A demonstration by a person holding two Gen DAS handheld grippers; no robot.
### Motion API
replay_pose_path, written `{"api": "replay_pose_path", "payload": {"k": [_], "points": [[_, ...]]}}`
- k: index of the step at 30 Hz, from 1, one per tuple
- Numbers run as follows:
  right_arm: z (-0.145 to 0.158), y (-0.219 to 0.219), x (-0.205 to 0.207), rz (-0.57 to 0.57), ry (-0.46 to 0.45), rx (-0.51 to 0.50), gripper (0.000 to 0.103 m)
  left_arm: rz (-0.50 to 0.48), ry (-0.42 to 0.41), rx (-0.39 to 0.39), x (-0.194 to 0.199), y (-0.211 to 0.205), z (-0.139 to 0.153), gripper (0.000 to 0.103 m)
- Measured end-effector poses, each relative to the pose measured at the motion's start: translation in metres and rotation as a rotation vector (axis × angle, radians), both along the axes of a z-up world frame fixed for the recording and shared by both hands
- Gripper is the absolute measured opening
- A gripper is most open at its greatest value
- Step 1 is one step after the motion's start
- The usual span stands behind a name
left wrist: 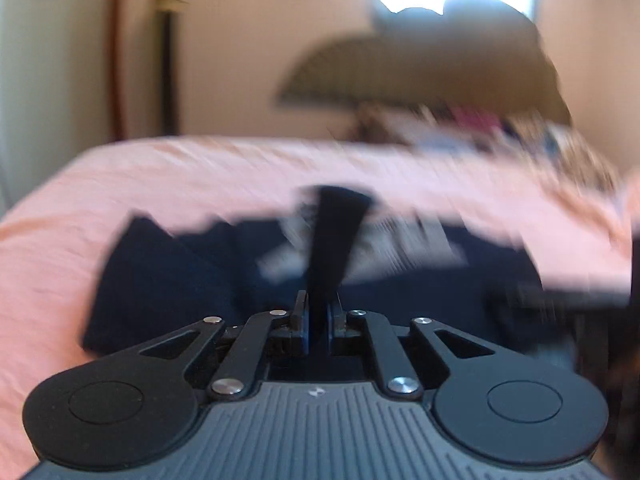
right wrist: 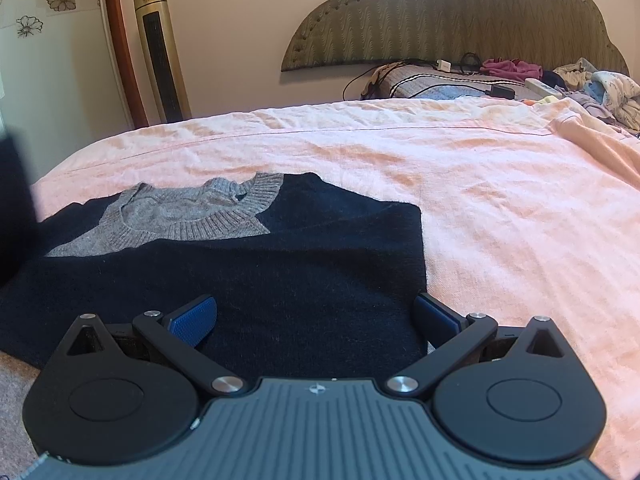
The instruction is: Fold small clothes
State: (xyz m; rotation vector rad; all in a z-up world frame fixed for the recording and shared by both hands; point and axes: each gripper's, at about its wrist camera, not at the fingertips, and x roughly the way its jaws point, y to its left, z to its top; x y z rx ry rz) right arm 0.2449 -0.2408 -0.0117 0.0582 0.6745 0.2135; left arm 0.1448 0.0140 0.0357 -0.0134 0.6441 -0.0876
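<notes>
A navy sweater with a grey knit collar and yoke lies flat on the pink bed sheet. In the blurred left wrist view my left gripper is shut on a dark strip of the sweater's fabric, which stands up from between the pads. The remaining navy cloth spreads out below and beyond it. My right gripper stands open low over the sweater's near right part. Its blue pads are wide apart with nothing pinched between them.
A padded headboard stands at the far end of the bed. Loose clothes, cables and a power strip lie below it at the back right. A tall gold tower appliance stands by the wall at left. A dark blurred shape fills the left edge.
</notes>
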Motion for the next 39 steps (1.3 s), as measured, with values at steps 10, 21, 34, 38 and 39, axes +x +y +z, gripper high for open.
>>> {"api": "replay_pose_path", "payload": {"k": [10,21,34,38,39], "points": [[0.001,-0.002,0.000,-0.001,0.000,0.012,0.103,0.044,-0.033,-0.177,-0.076,0.026,-0.027,0.093],[0.031,0.052,0.005,0.230,0.383,0.500,0.080,0.136,-0.006,-0.244,-0.073,0.040,-0.036,0.102],[0.052,0.082,0.010,0.326,0.251,0.388,0.013,0.137,-0.018,-0.288,-0.071,0.046,-0.038,0.103],[0.089,0.042,0.015,0.324,0.130,0.266,0.013,0.137,-0.019,-0.293,-0.071,0.047,-0.039,0.103],[0.091,0.030,0.020,0.298,0.130,0.239,0.013,0.138,-0.020,-0.296,-0.071,0.047,-0.039,0.103]]}}
